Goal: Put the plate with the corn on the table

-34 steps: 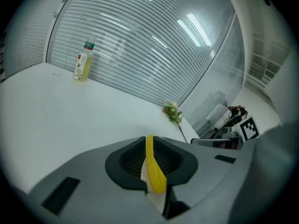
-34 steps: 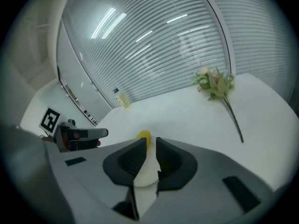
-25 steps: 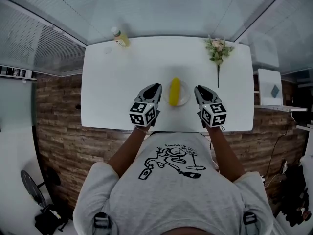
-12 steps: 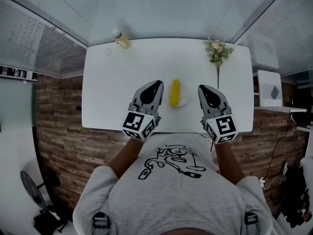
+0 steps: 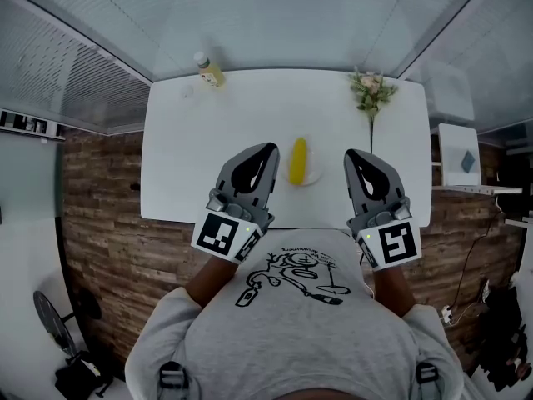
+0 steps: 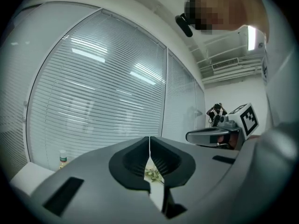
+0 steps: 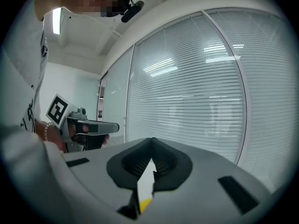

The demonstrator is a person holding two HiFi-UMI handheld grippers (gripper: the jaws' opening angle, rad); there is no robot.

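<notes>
Small white plate (image 5: 315, 174) bearing yellow corn cob (image 5: 297, 158) sits on white bench (image 5: 183, 165), ahead between left tool (image 5: 265, 152) and right tool (image 5: 355, 157). Both tools pressed together, empty; left nearer.

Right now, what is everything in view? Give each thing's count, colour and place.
table: one, white, in front of the person
plate: one, white, on the table near its middle
corn: one cob, yellow, lying on the plate
bottle: one, yellowish, table's far left corner
flower sprig: one, green with pale blooms, table's far right
blinds: pale slats, beyond the table
left gripper: one, grey, jaws together and empty, left of the plate, clear of it
right gripper: one, grey, jaws together and empty, right of the plate, clear of it
T-shirt: one, grey with black print, on the person
</notes>
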